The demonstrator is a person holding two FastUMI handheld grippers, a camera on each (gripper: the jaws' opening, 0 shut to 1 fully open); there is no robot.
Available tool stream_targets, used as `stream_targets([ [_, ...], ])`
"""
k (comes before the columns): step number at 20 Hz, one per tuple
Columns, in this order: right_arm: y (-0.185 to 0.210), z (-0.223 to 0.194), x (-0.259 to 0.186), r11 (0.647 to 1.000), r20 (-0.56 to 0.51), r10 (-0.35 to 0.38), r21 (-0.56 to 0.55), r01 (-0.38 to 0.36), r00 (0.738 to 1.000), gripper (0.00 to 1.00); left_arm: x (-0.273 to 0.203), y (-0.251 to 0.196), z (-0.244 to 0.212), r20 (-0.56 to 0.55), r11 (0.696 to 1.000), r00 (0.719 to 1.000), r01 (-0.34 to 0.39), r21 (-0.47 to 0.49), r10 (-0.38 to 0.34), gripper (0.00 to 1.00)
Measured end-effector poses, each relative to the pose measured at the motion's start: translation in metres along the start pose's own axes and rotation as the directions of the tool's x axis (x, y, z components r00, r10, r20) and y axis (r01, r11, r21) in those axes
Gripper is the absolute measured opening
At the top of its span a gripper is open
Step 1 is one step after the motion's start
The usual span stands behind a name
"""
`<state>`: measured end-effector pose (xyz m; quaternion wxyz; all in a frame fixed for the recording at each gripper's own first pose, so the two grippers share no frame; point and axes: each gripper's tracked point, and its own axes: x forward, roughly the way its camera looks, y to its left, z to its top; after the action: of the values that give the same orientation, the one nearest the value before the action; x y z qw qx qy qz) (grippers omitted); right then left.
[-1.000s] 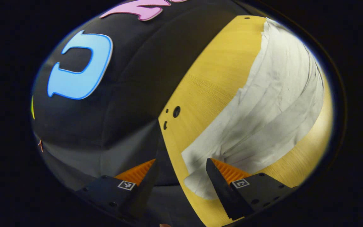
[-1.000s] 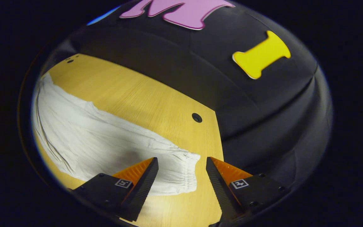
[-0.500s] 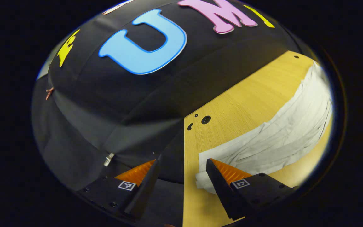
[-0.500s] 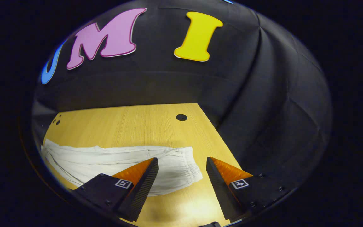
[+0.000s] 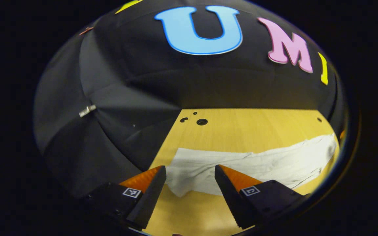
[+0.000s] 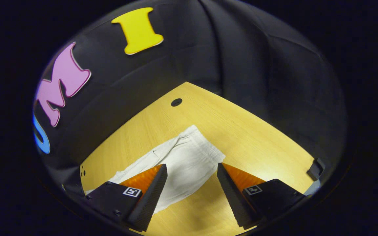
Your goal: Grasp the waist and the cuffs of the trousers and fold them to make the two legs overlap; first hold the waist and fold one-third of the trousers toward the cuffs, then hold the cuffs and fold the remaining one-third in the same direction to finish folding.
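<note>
Opening step, approach to the first grasp. The white trousers lie flat and lengthwise on the yellow wood-grain worktop, not yet folded in thirds. Your left tongs stand wide open and empty, hovering just short of the plain-hemmed end of the garment, which looks to be the cuffs. Your right tongs are likewise wide open and hold nothing; between their fingers lies the gathered, elasticated end, judged to be the waist.

Whether the two legs already overlap cannot be told for certain; the single narrow band of cloth suggests that they do. The next move calls for you to lower each pair of tongs onto its end and close on all the layers at once.

The fabric is thin, matt and softly creased, with long wrinkles along the leg; expect it to sag and slip. The worktop is smooth, with small round holes near its corners.
</note>
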<state>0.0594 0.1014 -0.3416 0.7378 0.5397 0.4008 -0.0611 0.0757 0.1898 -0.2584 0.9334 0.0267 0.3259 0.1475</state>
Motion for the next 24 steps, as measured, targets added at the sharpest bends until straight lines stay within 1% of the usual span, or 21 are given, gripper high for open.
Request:
stream_targets([
  [2,-0.002,-0.008,0.0,0.997,-0.036,-0.016,0.079,0.018,0.999,0.98,0.002,-0.006,-0.015,-0.021,0.99,0.999,0.041,-0.132,-0.045,0.95],
  [4,-0.004,-0.01,0.002,0.991,-0.07,-0.023,0.127,0.032,0.997,0.98,0.009,-0.019,-0.027,-0.04,0.964,0.994,0.093,-0.251,-0.106,0.94],
  [5,-0.005,-0.011,0.003,0.988,-0.078,-0.02,0.152,0.032,0.997,0.98,0.014,-0.021,-0.036,-0.056,0.945,0.991,0.101,-0.312,-0.124,0.94],
  [7,-0.005,-0.009,0.007,0.975,-0.087,-0.017,0.219,0.036,0.996,0.98,0.015,-0.019,-0.048,-0.085,0.908,0.988,0.086,-0.41,-0.131,0.94],
  [9,-0.006,-0.006,0.008,0.954,-0.11,-0.021,0.295,0.052,0.994,0.98,0.016,-0.013,-0.055,-0.105,0.882,0.986,0.066,-0.466,-0.129,0.94],
  [11,-0.008,-0.005,0.008,0.934,-0.132,-0.026,0.351,0.072,0.991,0.98,0.019,-0.012,-0.065,-0.14,0.868,0.983,0.038,-0.494,-0.123,0.94],
  [13,-0.01,-0.002,0.013,0.923,-0.132,-0.039,0.375,0.087,0.99,0.97,0.025,-0.012,-0.071,-0.158,0.85,0.979,0.028,-0.526,-0.13,0.94],
  [15,-0.007,0.003,0.023,0.914,-0.122,-0.043,0.395,0.088,0.992,0.93,0.027,-0.016,-0.077,-0.168,0.833,0.976,0.026,-0.552,-0.142,0.94],
  [17,-0.005,0.006,0.029,0.903,-0.125,-0.056,0.417,0.104,0.991,0.93,0.031,-0.021,-0.083,-0.189,0.83,0.971,0.017,-0.557,-0.147,0.94],
  [19,-0.009,0.004,0.028,0.905,-0.138,-0.086,0.404,0.135,0.987,0.9,0.035,-0.026,-0.088,-0.207,0.834,0.967,0.01,-0.551,-0.148,0.94],
  [21,-0.013,0.002,0.029,0.913,-0.153,-0.114,0.374,0.164,0.982,0.81,0.038,-0.033,-0.09,-0.215,0.83,0.964,0.01,-0.558,-0.156,0.94],
  [22,-0.014,0.003,0.028,0.913,-0.16,-0.12,0.369,0.172,0.98,0.74,0.039,-0.035,-0.09,-0.216,0.828,0.963,0.011,-0.561,-0.16,0.94],
  [23,-0.014,0.002,0.029,0.913,-0.169,-0.129,0.364,0.184,0.977,0.73,0.04,-0.037,-0.09,-0.219,0.829,0.963,0.01,-0.56,-0.16,0.94],
  [24,-0.019,-0.001,0.029,0.913,-0.187,-0.156,0.347,0.214,0.97,0.73,0.04,-0.038,-0.091,-0.223,0.83,0.961,0.01,-0.557,-0.161,0.94],
])
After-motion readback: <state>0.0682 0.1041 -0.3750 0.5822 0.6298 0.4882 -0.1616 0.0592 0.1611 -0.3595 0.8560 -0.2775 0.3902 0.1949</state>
